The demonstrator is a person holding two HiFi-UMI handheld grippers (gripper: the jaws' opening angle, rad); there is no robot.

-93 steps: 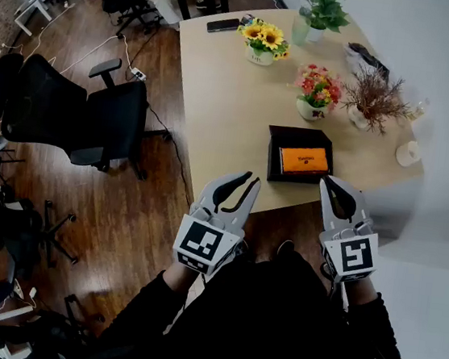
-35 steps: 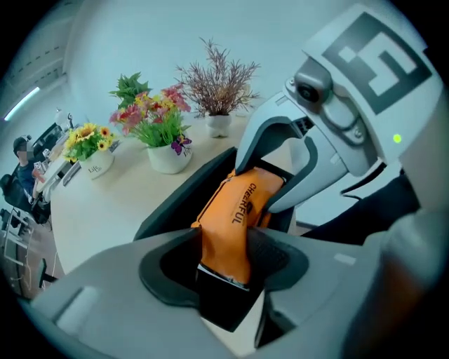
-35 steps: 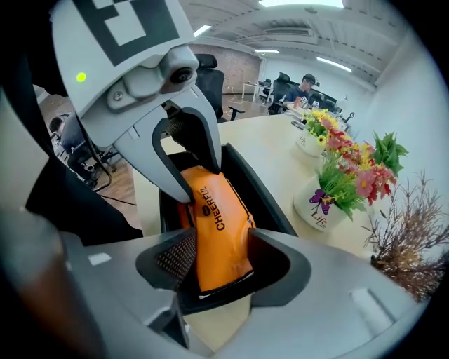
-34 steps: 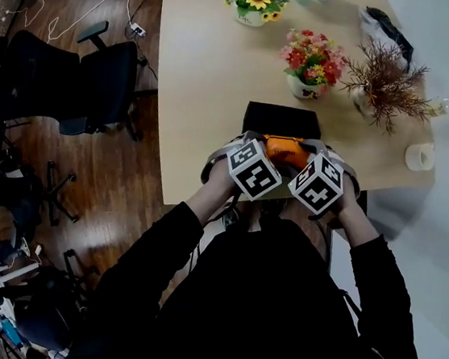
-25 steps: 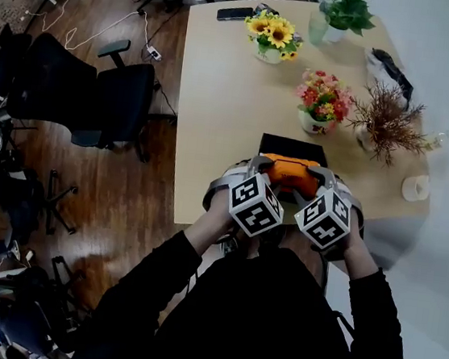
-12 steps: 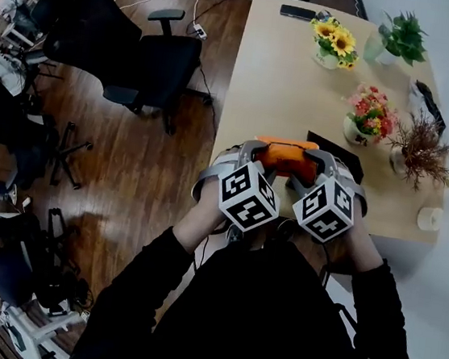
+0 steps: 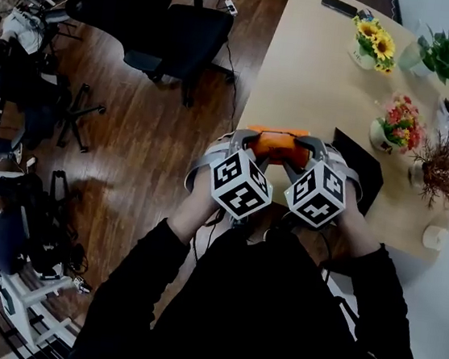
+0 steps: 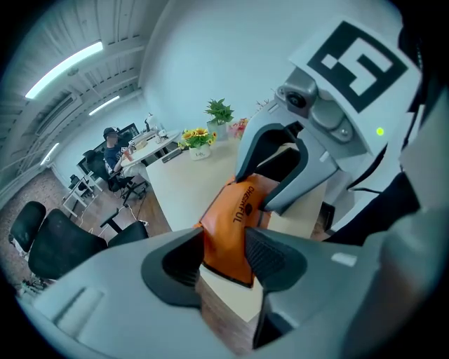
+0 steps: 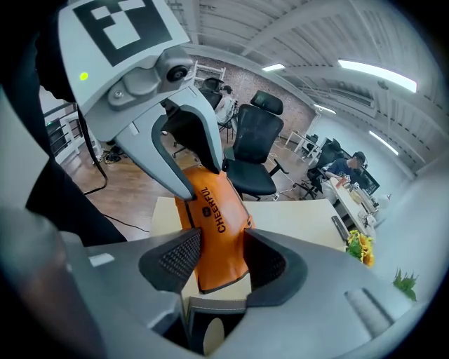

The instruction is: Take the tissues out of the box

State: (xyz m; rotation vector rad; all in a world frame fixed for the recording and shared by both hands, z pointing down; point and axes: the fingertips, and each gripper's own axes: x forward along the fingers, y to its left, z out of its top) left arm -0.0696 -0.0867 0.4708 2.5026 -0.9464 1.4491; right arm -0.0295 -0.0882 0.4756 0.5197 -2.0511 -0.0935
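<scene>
The orange tissue pack (image 7: 276, 145) is held up in the air between both grippers, above the table's near-left edge. My left gripper (image 7: 251, 140) is shut on its left end and my right gripper (image 7: 303, 146) grips its right end, jaws still closing. In the left gripper view the pack (image 8: 226, 226) sits between the left gripper's (image 8: 223, 258) pads, with the right gripper's fingers (image 8: 279, 175) clamping the far end. The right gripper view shows the pack (image 9: 215, 231) between the right gripper's (image 9: 223, 258) pads. The black box (image 7: 365, 169) lies open on the table, to the right of the pack.
The beige table (image 7: 315, 72) carries a sunflower pot (image 7: 371, 46), a pink-flower pot (image 7: 398, 123), a dried-twig pot (image 7: 438, 170), a green plant (image 7: 439, 55) and a phone (image 7: 340, 5). Black office chairs (image 7: 158, 24) stand on the wooden floor at the left.
Both grippers went from open near the table edge to gripping the orange pack. The pack has come up out of the black box and moved left, away from it.
</scene>
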